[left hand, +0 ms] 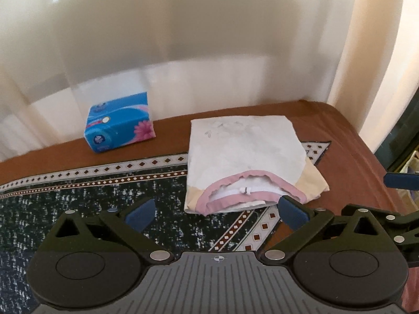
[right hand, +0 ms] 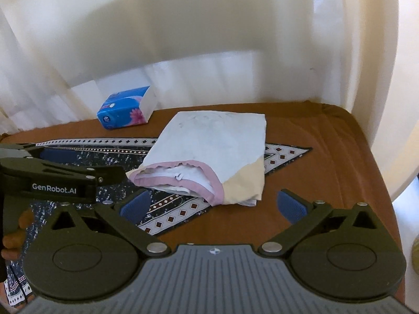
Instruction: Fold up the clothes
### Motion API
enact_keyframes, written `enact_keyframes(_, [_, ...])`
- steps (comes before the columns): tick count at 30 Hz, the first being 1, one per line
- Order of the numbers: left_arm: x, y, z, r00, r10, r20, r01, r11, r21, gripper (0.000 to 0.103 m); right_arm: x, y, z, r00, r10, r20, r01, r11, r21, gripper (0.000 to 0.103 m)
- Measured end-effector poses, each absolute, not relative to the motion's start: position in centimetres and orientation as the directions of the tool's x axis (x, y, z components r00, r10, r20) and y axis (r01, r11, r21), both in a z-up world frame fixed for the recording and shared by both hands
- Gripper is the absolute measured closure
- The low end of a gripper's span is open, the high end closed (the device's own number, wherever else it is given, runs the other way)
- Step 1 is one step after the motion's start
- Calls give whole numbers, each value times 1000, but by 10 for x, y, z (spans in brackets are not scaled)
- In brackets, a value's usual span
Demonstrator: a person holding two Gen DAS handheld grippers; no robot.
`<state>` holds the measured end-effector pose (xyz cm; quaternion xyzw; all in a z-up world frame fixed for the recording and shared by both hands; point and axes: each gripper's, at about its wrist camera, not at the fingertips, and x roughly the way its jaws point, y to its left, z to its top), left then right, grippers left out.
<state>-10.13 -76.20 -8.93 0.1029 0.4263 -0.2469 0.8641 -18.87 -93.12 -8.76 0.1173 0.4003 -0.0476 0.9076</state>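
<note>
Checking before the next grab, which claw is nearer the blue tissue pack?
Left. The left claw sits on the tissue pack side of the folded garment; the right claw is farther over, past the garment.

Left gripper, right gripper: jaws wide, empty.

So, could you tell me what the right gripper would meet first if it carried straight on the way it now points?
Probably the folded white garment with pink neckline, lying ahead of the open right gripper; depth is uncertain.

folded garment on table; tissue pack behind-left, apart | both near wall
</note>
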Motion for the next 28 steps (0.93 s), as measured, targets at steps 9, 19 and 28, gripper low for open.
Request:
enact_keyframes(9, [-105,-762,-86,503,-358,-786,530,847,-47,0,-195,-932,-87,668,-10,-744,199,966,166,0])
enact_keyframes(19, [-103,-763,-85,493,-367,-789,533,844,-60,0,-194,-930,-87,663,-8,-749,200,965,167,0])
enact_keyframes(28, [-102,-762,-85,475,-383,-792,531,843,-89,0,-192,-927,-88,662,-3,-750,196,966,170,0])
